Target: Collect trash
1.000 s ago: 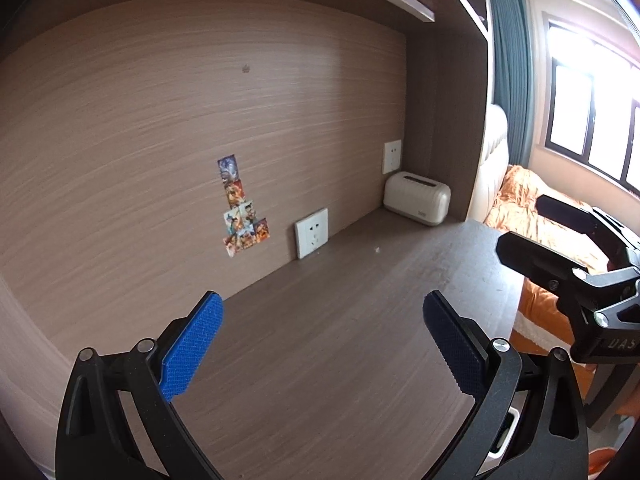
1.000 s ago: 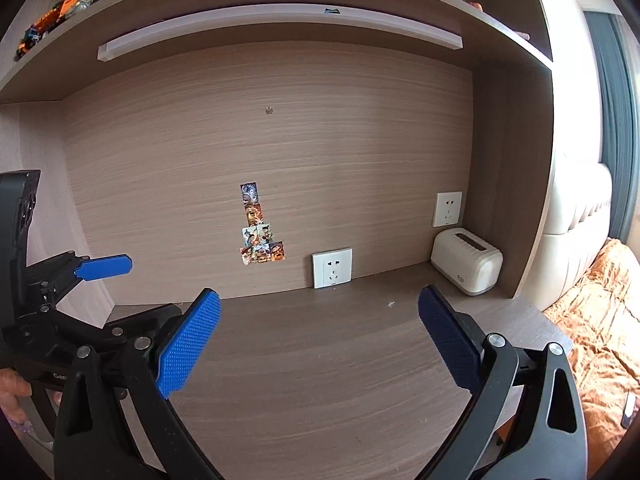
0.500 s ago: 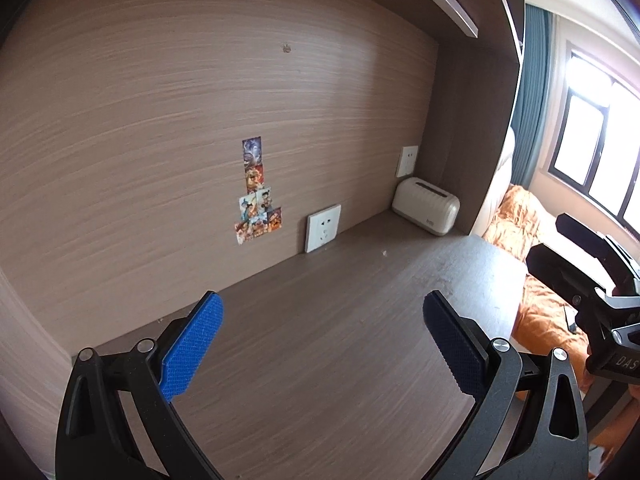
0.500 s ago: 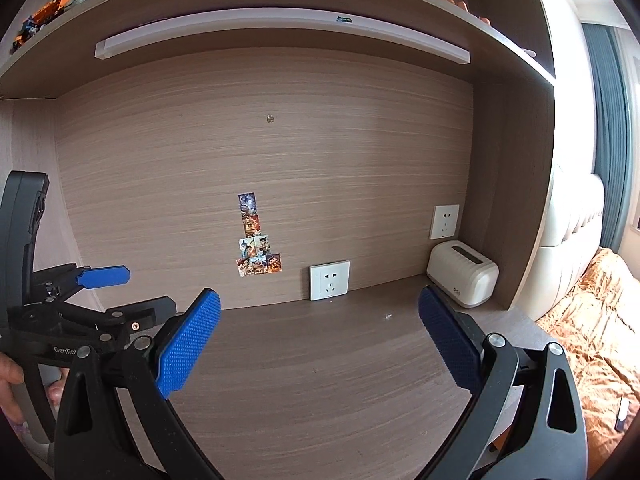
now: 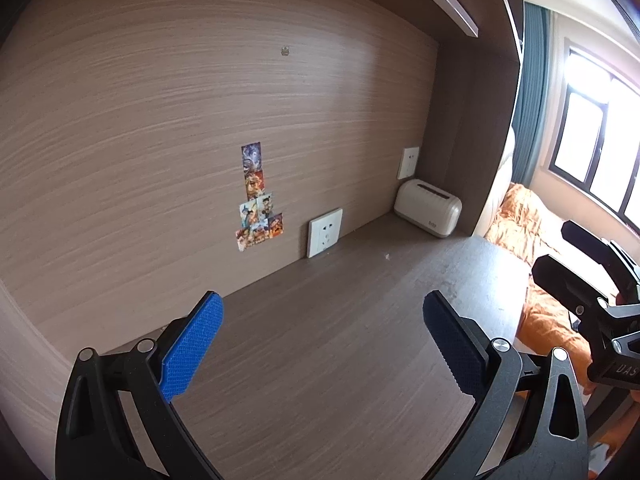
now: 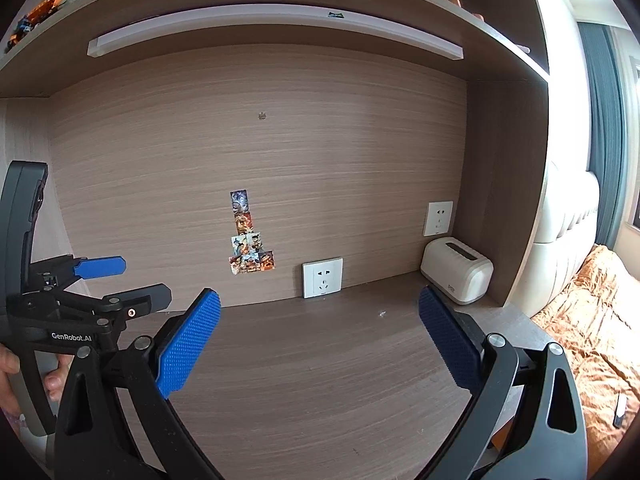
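Observation:
A tiny white scrap (image 5: 387,257) lies on the dark wooden desk (image 5: 320,360) near the back wall; it also shows in the right wrist view (image 6: 382,313). My left gripper (image 5: 322,344) is open and empty above the desk's front part. My right gripper (image 6: 319,344) is open and empty too, held above the desk. Each gripper shows in the other's view: the right one at the right edge (image 5: 592,300), the left one at the left edge (image 6: 100,284). No other trash is visible.
A cream toaster-like box (image 6: 456,276) stands at the desk's back right corner. Wall sockets (image 6: 322,280) and a cluster of stickers (image 6: 248,240) are on the back panel. A shelf with a light bar (image 6: 276,24) hangs overhead. An orange bedspread (image 6: 592,320) lies to the right.
Both grippers have tilted upward and drawn back a little, so the wall and shelf fill more of the views. Both stay open and empty.

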Tool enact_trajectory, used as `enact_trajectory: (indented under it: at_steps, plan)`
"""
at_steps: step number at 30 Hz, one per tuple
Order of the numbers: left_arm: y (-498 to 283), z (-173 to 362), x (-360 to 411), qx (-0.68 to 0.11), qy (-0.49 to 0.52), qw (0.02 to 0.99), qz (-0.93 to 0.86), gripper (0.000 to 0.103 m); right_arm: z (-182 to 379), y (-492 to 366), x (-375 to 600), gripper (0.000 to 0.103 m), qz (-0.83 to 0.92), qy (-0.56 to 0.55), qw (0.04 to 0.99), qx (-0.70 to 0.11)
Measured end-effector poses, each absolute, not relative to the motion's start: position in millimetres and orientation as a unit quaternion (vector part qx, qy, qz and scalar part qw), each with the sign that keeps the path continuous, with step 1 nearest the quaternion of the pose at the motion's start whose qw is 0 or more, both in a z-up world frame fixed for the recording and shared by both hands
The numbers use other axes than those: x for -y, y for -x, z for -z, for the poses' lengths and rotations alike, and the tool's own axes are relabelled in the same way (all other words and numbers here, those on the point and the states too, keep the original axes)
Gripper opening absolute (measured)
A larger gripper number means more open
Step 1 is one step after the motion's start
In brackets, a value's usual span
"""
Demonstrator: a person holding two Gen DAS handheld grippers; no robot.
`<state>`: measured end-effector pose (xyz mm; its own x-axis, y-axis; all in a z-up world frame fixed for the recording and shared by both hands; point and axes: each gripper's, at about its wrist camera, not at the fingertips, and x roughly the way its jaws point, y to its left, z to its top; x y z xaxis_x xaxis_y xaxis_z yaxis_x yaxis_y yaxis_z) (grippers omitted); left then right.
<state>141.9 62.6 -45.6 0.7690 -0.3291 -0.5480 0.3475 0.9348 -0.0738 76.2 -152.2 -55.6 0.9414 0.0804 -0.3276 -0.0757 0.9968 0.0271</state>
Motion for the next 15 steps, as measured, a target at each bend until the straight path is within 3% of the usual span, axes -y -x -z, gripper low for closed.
enact_trajectory:
  at_steps: [15]
  plan:
    - [-141.0, 46.5, -62.1, -0.278, -0.010, 0.939, 0.201, 0.098, 61.0, -81.9, 153.9, 0.099, -0.031, -0.014, 0.984, -0.176]
